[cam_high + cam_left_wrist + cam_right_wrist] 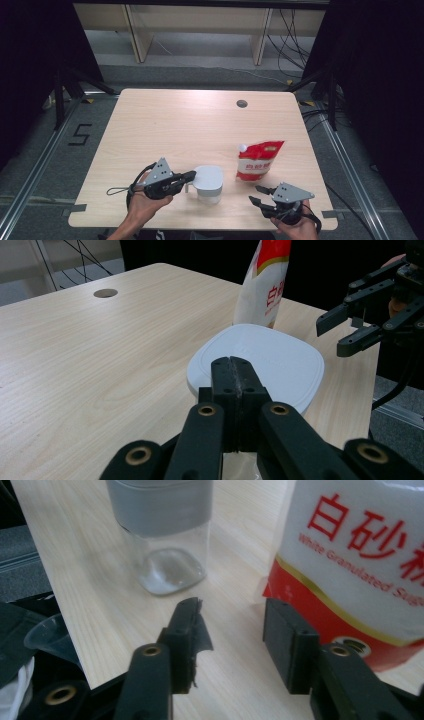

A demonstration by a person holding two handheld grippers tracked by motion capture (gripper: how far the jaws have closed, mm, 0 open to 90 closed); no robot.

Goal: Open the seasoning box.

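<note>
Pinching jug handle [187, 187]: left hand-held gripper [190, 176] | right hand-held gripper [259, 195] spread | glossy sugar pouch [257, 160]

Looks like a lab / recording studio w/ a test rig: lone light-wood table [165, 125] on grey floor, black curtains [30, 60] at both sides, metal floor rails [40, 165], tripod legs [62, 92], loose cables [295, 35], tape marks [80, 134]

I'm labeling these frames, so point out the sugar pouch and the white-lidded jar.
sugar pouch [256, 162], high view, on its red and white front.
white-lidded jar [265, 360], left gripper view, on its flat lid.
</note>
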